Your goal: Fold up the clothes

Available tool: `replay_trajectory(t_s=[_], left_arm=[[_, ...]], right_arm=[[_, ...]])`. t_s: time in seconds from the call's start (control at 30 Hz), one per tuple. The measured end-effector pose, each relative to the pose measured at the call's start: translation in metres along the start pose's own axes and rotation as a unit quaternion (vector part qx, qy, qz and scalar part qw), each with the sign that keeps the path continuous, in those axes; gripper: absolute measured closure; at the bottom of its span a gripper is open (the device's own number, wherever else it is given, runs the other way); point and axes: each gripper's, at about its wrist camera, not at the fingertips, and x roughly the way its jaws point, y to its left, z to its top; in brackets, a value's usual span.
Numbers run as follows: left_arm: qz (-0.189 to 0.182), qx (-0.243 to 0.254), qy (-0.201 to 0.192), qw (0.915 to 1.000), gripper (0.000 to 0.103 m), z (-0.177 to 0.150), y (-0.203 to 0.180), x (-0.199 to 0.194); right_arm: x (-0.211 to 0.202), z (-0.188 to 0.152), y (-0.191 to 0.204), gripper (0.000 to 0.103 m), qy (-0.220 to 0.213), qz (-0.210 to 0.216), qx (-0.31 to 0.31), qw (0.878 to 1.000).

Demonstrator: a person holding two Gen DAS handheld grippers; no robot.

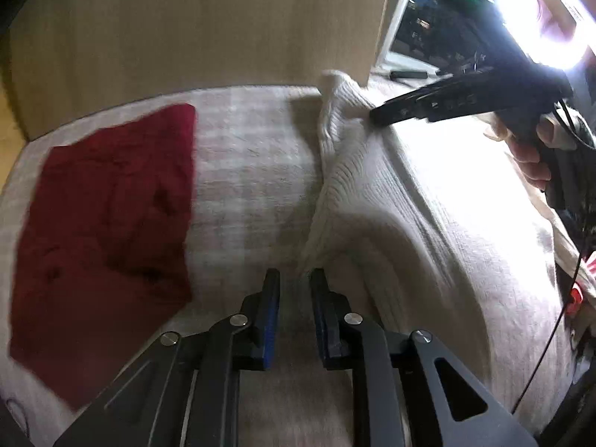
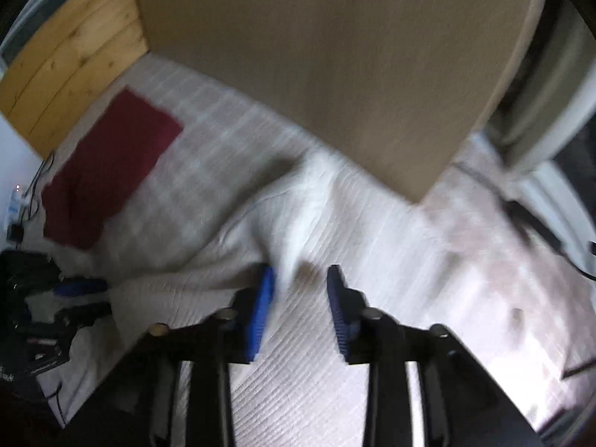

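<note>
A cream ribbed sweater (image 1: 391, 223) lies on the checked bed cover (image 1: 246, 171), its left edge pulled up into a ridge. My left gripper (image 1: 295, 275) is at the near end of that ridge, jaws nearly together with the sweater's edge pinched at the tips. At the far end, my right gripper (image 1: 374, 115) bites into the puckered cloth. In the right wrist view the right gripper (image 2: 300, 272) has a raised fold of the sweater (image 2: 335, 242) between its blue pads (image 2: 260, 309); the picture is blurred. The left gripper (image 2: 85, 298) shows at the sweater's left edge.
A folded dark red garment (image 1: 108, 223) (image 2: 111, 164) lies flat on the left of the bed. A tall beige panel (image 1: 186, 29) rises close behind. A hand (image 1: 532, 160) holds the right gripper under glaring light (image 1: 551, 7). Wooden boards (image 2: 74, 56) and cables (image 2: 33, 193) are at far left.
</note>
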Motion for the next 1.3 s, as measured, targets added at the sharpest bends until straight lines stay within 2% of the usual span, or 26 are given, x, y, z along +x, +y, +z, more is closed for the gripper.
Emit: replay_trajectory(t_s=[0.03, 0.1, 0.17, 0.27, 0.33, 0.43, 0.5, 0.6, 0.7, 0.77, 0.8, 0.83, 0.9, 0.93, 0.97, 1.17, 1.3], left_arm=[[0.001, -0.005, -0.003, 1.0000, 0.089, -0.006, 0.002, -0.012], [0.002, -0.016, -0.010, 0.9998, 0.087, -0.020, 0.005, -0.037], [-0.018, -0.028, -0.004, 0.9995, 0.082, -0.048, 0.002, -0.063], [-0.047, -0.034, 0.014, 0.9982, 0.074, -0.093, -0.018, -0.095], [-0.064, -0.036, 0.034, 0.9968, 0.068, -0.126, -0.035, -0.106], [-0.074, -0.040, 0.065, 0.9943, 0.067, -0.173, -0.064, -0.107], [-0.086, -0.047, 0.081, 0.9919, 0.067, -0.194, -0.077, -0.099], [-0.092, -0.049, 0.090, 0.9905, 0.067, -0.211, -0.089, -0.087], [-0.081, -0.044, 0.092, 0.9915, 0.070, -0.220, -0.095, -0.082], [-0.089, -0.052, 0.081, 0.9914, 0.071, -0.215, -0.090, -0.077], [-0.085, -0.052, 0.079, 0.9919, 0.078, -0.216, -0.089, -0.077], [-0.081, -0.053, 0.077, 0.9923, 0.089, -0.216, -0.088, -0.078], [-0.085, -0.064, 0.076, 0.9914, 0.095, -0.217, -0.082, -0.075], [-0.092, -0.070, 0.076, 0.9903, 0.098, -0.218, -0.080, -0.076], [-0.091, -0.070, 0.074, 0.9907, 0.098, -0.220, -0.080, -0.081], [-0.066, -0.082, 0.069, 0.9920, 0.103, -0.232, -0.069, -0.099], [-0.050, -0.093, 0.067, 0.9922, 0.103, -0.240, -0.060, -0.110]], right_arm=[[-0.014, -0.003, -0.001, 0.072, -0.013, 0.012, 0.007, 1.000], [-0.037, -0.012, 0.005, 0.072, -0.020, 0.047, 0.008, 0.999], [-0.049, -0.022, 0.022, 0.072, -0.003, 0.091, -0.011, 0.996], [-0.043, -0.036, 0.061, 0.072, 0.046, 0.124, -0.057, 0.990], [-0.030, -0.043, 0.087, 0.072, 0.077, 0.112, -0.085, 0.987], [-0.008, -0.046, 0.105, 0.072, 0.111, 0.061, -0.099, 0.987], [-0.001, -0.045, 0.105, 0.072, 0.125, 0.048, -0.095, 0.986], [-0.001, -0.041, 0.103, 0.072, 0.139, 0.042, -0.087, 0.986], [-0.002, -0.037, 0.100, 0.072, 0.154, 0.032, -0.086, 0.984], [0.001, -0.037, 0.098, 0.072, 0.163, 0.015, -0.091, 0.982], [0.002, -0.037, 0.097, 0.072, 0.165, 0.011, -0.092, 0.982], [0.001, -0.036, 0.096, 0.072, 0.164, 0.011, -0.092, 0.982], [-0.003, -0.036, 0.094, 0.080, 0.161, 0.005, -0.098, 0.982], [-0.006, -0.036, 0.092, 0.089, 0.158, 0.001, -0.102, 0.982], [-0.009, -0.035, 0.088, 0.092, 0.154, 0.004, -0.099, 0.983], [-0.040, -0.023, 0.052, 0.094, 0.121, 0.081, -0.023, 0.989], [-0.041, -0.019, 0.041, 0.094, 0.107, 0.100, 0.006, 0.989]])
